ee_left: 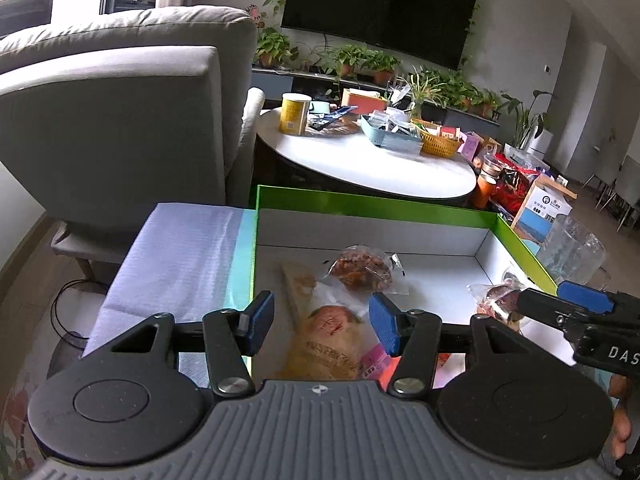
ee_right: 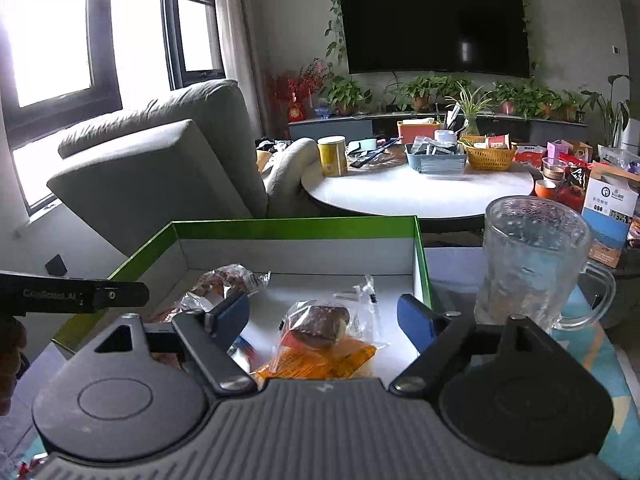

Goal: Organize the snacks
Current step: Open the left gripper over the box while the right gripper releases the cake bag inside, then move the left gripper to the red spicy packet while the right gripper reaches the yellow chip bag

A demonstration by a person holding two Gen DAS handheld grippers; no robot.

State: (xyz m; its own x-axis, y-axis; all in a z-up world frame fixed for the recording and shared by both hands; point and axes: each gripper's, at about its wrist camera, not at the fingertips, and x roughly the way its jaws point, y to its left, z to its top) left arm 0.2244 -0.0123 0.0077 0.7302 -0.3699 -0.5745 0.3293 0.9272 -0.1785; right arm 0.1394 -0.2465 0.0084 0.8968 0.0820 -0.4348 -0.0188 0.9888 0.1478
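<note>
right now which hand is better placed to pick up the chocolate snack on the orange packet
Right: its tongs stand open, directly framing the chocolate snack. The left tongs hang over another packet.

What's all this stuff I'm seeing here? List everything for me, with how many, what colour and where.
box: one, green rim, white inside, in front of both grippers
wrapped snacks: several, clear and orange wrappers, inside the box
glass mug: one, clear, right of the box
round table: one, white, behind the box, cluttered
yellow basket: one, on the round table
armchair: one, grey, left
television: one, black, on the wall
potted plants: many, green, under the television
left gripper: blue pads, open, over the box
right gripper: blue pads, open, over the box
</note>
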